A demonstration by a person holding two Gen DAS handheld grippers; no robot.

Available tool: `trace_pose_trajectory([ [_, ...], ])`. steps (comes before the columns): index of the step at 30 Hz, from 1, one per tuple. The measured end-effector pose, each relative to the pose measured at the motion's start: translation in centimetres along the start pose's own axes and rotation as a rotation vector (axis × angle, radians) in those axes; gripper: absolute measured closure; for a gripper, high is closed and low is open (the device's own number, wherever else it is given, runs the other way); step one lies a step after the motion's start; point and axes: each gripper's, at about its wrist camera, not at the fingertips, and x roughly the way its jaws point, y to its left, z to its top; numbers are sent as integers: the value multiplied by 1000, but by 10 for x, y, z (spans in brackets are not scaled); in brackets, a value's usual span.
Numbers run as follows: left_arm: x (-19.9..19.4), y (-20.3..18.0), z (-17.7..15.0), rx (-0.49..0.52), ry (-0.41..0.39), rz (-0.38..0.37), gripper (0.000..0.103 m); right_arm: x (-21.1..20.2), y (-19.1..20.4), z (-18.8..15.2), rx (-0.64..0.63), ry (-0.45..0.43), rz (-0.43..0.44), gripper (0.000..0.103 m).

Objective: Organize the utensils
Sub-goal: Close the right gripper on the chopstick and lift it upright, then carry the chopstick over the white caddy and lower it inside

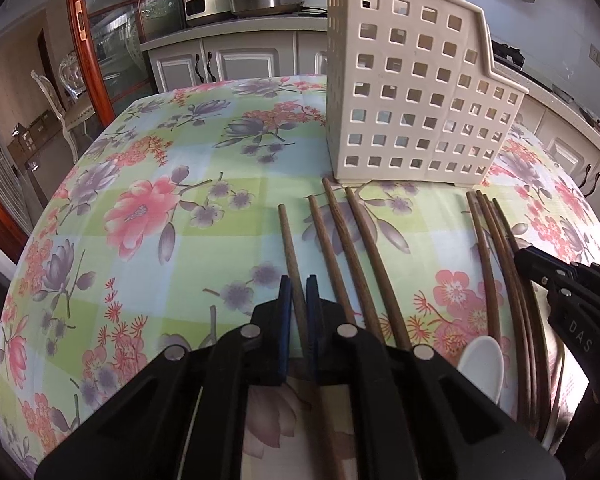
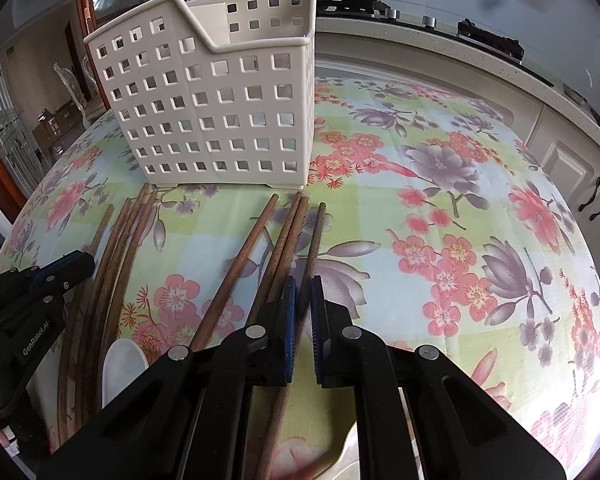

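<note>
Left claw (image 1: 299, 292): clamped on one brown chopstick (image 1: 290, 240), the leftmost of its group.
Right claw (image 2: 304, 294): clamped on another chopstick (image 2: 315, 240), the rightmost of its group.
Spoon (image 1: 482, 364): one, white, lying between the two chopstick groups, near edge of the worktop (image 1: 140, 220).
Chopsticks: eight counted, all flat on the floral cloth; four on the left including the held one, about four bunched on the right.
Writing: "GenRobot.AI" on the left claw's body in the right view; "DAS" on the right claw's body in the left view.
Basket (image 1: 412, 92): one, cream, perforated, upright just beyond the chopstick tips.
</note>
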Motion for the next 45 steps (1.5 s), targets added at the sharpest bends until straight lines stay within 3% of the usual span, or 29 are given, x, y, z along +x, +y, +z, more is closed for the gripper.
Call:
trace_pose_trajectory([
  [24, -108, 8, 11, -40, -312, -49, 97, -99, -1, 13, 39, -330, 146, 96],
  [45, -164, 2, 23, -16, -445, -47, 97, -169, 6, 16, -26, -499, 143, 97],
])
